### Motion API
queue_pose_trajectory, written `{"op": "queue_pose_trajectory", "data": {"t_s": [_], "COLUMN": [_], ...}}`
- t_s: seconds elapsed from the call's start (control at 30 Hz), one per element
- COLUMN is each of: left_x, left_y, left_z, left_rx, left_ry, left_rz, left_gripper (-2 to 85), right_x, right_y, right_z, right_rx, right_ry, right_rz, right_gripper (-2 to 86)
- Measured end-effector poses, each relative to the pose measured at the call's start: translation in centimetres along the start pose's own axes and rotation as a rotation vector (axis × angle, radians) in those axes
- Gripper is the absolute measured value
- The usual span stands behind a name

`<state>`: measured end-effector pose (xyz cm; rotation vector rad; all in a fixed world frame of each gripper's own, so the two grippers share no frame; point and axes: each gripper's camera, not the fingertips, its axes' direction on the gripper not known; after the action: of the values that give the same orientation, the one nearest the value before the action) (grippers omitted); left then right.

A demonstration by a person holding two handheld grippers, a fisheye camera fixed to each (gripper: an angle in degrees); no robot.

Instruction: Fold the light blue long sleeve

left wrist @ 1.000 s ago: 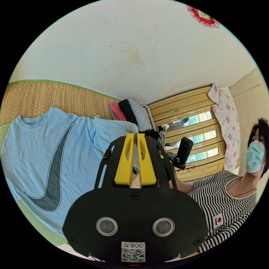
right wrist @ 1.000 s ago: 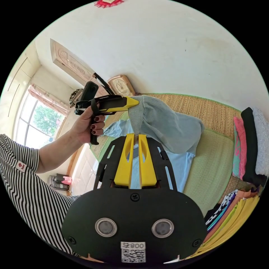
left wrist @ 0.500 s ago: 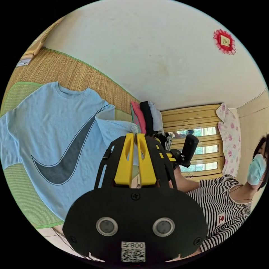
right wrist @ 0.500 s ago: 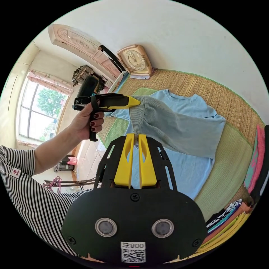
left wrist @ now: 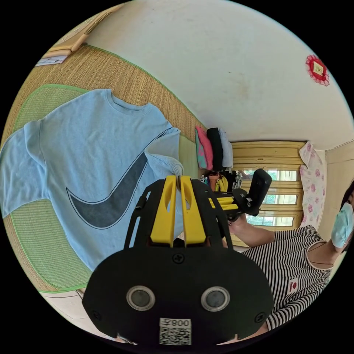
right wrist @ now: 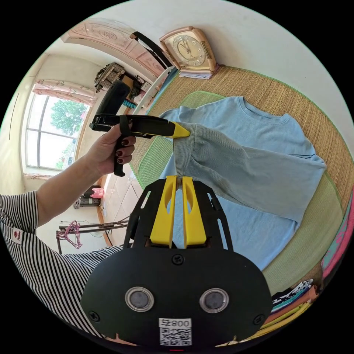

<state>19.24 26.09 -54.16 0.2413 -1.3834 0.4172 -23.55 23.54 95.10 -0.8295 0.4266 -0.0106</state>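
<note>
Light blue long sleeve [right wrist: 236, 173]: lifted by its cuff, body flat on the green mat [right wrist: 317, 225].
The sleeve runs from the shoulder across the chest to both pinching grippers, left gripper [right wrist: 181, 131] and right gripper [right wrist: 178, 179] clenched on the cuff's two corners; collar points toward the clock [right wrist: 188, 48].

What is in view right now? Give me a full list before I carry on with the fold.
Long sleeve shirt: 1, light blue with dark swoosh, flat on the mat.
Sleeve cuff: 1, ribbed blue, lifted over the shirt body, held by both claws.
Mat: 1, green-edged woven, under the shirt.
Folded clothes: 1 stack, pink, black and grey, beyond the shirt.
Clock: 1, tan, against the wall.
Window: 1, bright, far side.
Hangers: several, pink, on the floor.
Left claw: yellow, shut on cuff.
Right claw: yellow, shut on cuff.
Hand: 1, gripping the left handle.
</note>
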Motion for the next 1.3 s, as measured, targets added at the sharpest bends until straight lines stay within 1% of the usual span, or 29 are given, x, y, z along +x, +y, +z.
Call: {"op": "queue_pose_trajectory", "data": {"t_s": [0.5,0.77,0.87,0.97,1.07,1.1,1.2,1.3], "left_x": [-10.9,-16.1,-18.0,-19.6,-20.0,-19.7,-18.3,-16.2], "left_y": [-5.0,-7.2,-7.7,-7.9,-7.8,-7.8,-7.9,-8.9], "left_z": [1.6,4.0,5.3,6.2,6.3,6.2,6.4,8.2], "left_rx": [-0.089,-0.124,-0.124,-0.097,-0.016,0.024,0.109,0.083], "left_ry": [-0.071,-0.09,-0.115,-0.121,-0.125,-0.128,-0.059,-0.046], "left_rz": [-0.091,-0.158,-0.192,-0.238,-0.249,-0.241,-0.185,-0.106], "left_gripper": [2.0,2.1,2.1,1.8,1.2,0.9,0.5,0.3], "right_x": [5.6,9.3,11.3,12.5,13.5,13.9,14.6,15.0], "right_y": [-10.4,-13.6,-14.2,-14.1,-13.5,-13.3,-13.0,-13.0], "right_z": [8.6,12.9,14.7,16.0,16.1,15.8,14.9,14.8], "right_rx": [-0.141,-0.2,-0.234,-0.269,-0.284,-0.27,-0.237,-0.234], "right_ry": [-0.053,-0.08,-0.121,-0.151,-0.176,-0.201,-0.266,-0.284], "right_rz": [-0.04,-0.049,-0.01,-0.007,-0.005,0.008,0.011,0.003], "right_gripper": [2.6,3.3,3.9,4.8,5.7,5.8,4.7,3.4]}}
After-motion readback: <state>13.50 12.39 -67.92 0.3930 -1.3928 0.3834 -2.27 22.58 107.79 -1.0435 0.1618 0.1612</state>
